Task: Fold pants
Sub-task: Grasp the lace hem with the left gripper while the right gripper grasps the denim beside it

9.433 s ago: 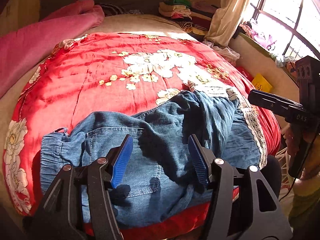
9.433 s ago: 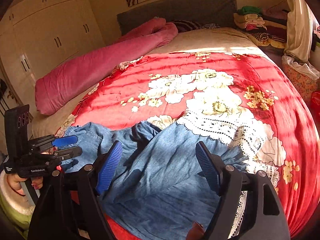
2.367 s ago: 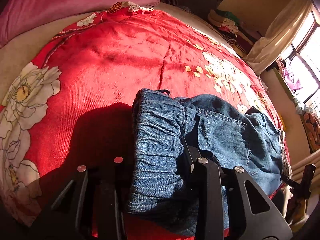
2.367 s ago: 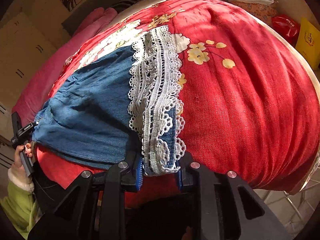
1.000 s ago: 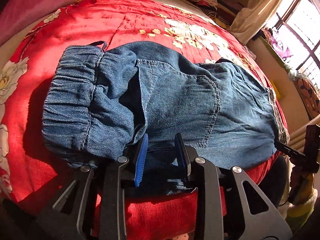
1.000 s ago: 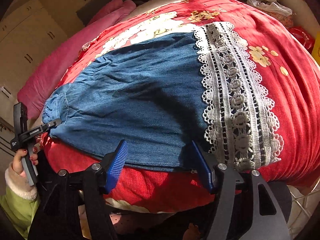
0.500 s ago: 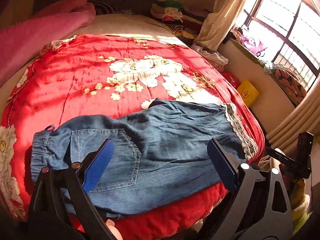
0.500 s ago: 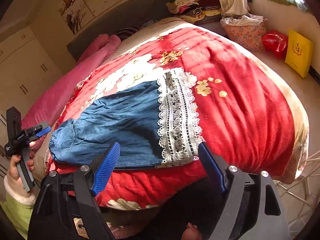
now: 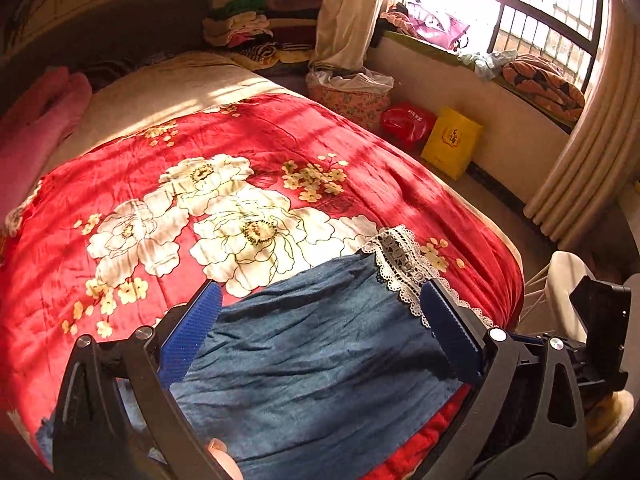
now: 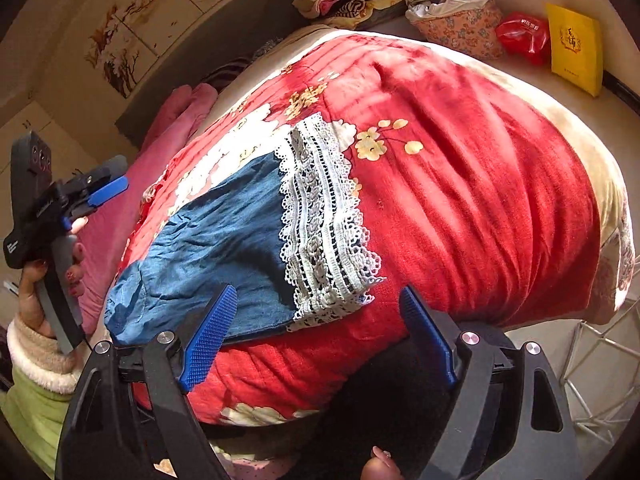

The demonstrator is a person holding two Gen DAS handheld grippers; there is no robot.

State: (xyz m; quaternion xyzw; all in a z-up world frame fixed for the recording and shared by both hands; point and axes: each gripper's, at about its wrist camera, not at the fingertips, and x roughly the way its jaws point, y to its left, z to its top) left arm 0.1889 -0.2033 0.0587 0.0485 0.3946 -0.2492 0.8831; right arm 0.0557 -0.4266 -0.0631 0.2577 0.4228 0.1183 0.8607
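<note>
Pants (image 9: 320,352) lie flat along the near edge of the red floral blanket (image 9: 280,136), legs stacked one on the other, lace hem (image 10: 324,220) at the right end, probably laid out so for a crosswise fold. Left gripper (image 9: 320,336) hovers above the denim, jaws wide apart, empty. Right gripper (image 10: 320,336) sits off the bed edge near the hem, also spread wide, holding nothing; likely lining up a hem grab.
</note>
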